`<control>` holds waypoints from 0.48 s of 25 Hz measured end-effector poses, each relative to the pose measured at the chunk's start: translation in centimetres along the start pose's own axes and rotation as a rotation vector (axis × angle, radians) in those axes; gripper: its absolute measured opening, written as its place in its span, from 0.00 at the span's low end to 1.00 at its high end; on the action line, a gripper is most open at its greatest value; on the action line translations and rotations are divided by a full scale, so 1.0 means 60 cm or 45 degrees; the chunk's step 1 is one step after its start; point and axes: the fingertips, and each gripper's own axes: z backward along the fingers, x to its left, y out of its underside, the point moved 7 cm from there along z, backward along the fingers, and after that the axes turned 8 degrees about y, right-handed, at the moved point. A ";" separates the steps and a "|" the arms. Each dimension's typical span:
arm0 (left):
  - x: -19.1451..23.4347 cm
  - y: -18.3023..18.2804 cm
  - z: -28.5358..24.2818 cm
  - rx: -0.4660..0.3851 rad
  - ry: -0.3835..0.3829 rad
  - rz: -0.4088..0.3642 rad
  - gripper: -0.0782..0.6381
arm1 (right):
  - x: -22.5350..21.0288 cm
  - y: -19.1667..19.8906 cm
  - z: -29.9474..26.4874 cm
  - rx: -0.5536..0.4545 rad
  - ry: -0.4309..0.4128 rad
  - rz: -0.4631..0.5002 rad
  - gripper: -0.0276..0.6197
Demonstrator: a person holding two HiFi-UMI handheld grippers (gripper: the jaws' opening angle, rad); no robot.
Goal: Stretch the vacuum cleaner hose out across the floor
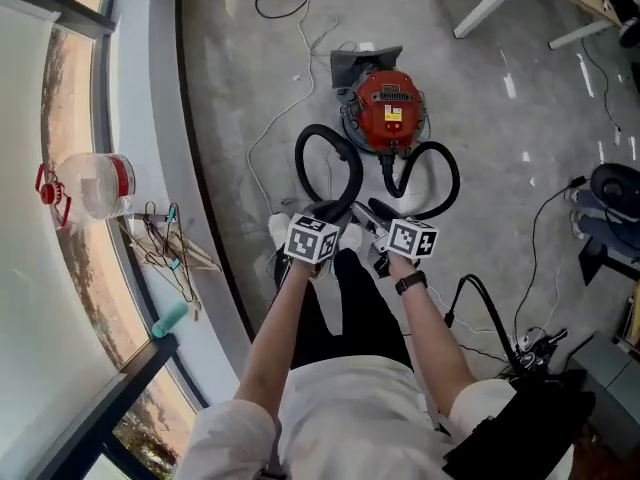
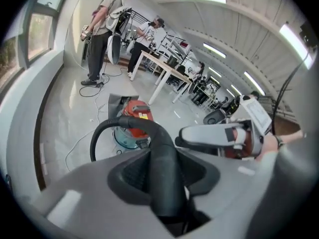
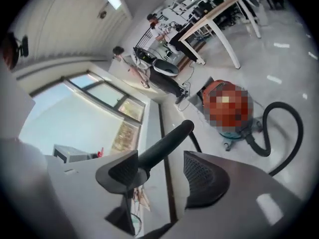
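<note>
A red vacuum cleaner (image 1: 388, 110) stands on the concrete floor ahead of my feet. Its black hose (image 1: 323, 129) curls in a loop on each side of it. My left gripper (image 1: 322, 214) is shut on the hose (image 2: 164, 163), which runs between the jaws and arcs back to the vacuum cleaner (image 2: 134, 118). My right gripper (image 1: 380, 214) is open. The stiff black hose end (image 3: 167, 143) leans against its left pad (image 3: 122, 171), with a gap to the right pad (image 3: 202, 176). The vacuum cleaner (image 3: 229, 108) sits beyond, with hose curving off to its right.
A curved window ledge runs along the left with a plastic jug (image 1: 95, 183) and wire hangers (image 1: 165, 243). A white cable (image 1: 280, 108) trails over the floor. White table legs (image 1: 490, 3) stand far right. A black chair (image 1: 615, 193) and cables (image 1: 485, 298) crowd the right. People (image 2: 102, 29) stand at the far end.
</note>
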 end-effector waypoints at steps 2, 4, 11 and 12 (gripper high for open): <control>-0.036 -0.012 0.048 -0.019 0.014 -0.013 0.31 | 0.035 -0.008 0.027 -0.037 -0.110 -0.099 0.47; -0.070 -0.017 0.089 -0.030 0.045 -0.038 0.31 | 0.066 -0.016 0.044 -0.066 -0.197 -0.192 0.48; -0.202 0.042 0.189 -0.043 0.219 -0.064 0.31 | 0.129 0.040 0.096 0.034 -0.351 -0.542 0.54; -0.223 0.056 0.197 -0.036 0.258 -0.095 0.31 | 0.137 0.053 0.103 0.052 -0.402 -0.609 0.53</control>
